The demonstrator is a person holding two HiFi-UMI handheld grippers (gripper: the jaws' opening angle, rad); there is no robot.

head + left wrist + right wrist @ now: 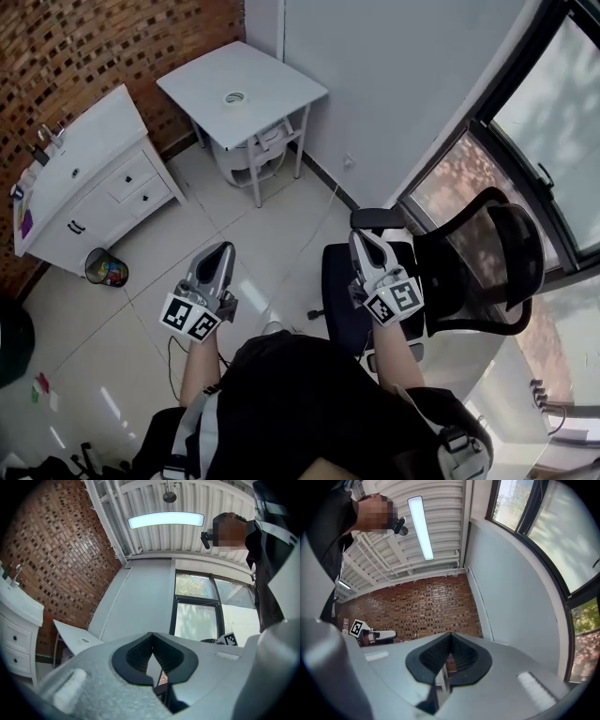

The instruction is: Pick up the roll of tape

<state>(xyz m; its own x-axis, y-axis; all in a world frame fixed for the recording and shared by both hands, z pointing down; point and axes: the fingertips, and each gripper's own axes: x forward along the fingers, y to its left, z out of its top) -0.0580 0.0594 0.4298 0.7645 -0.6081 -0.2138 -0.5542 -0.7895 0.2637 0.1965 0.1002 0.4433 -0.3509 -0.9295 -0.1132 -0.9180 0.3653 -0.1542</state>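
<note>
**Approach stage: the tape waits on the bench, both tools empty**

You stand well short of the bench (pixel 281 80), the small white one against the grey wall. The roll of tape (pixel 234 97) lies flat near the middle of the bench top, alone, with nothing touching it. You hold both tools out over the tiled floor (pixel 272 220), well apart from the bench. The left gripper (pixel 222 251) has its fingers together with nothing between them; the right gripper (pixel 364 246) likewise has its fingers pressed together and empty. Left of the bench stands a white drawer cabinet (pixel 94 178); on the near side of the bench and to its right, a black office chair (pixel 469 272) sits just beside your right hand.

As I judge it, the step in hand is the approach, and no grasp has started. The next move calls for you to close on the bench, choose one tool, and spread its fingers before you reach. The roll lies low and flat, so tip the tool downward; one finger in the core and one outside the wall is probably the surest hold. Mind the chair as you go.
</note>
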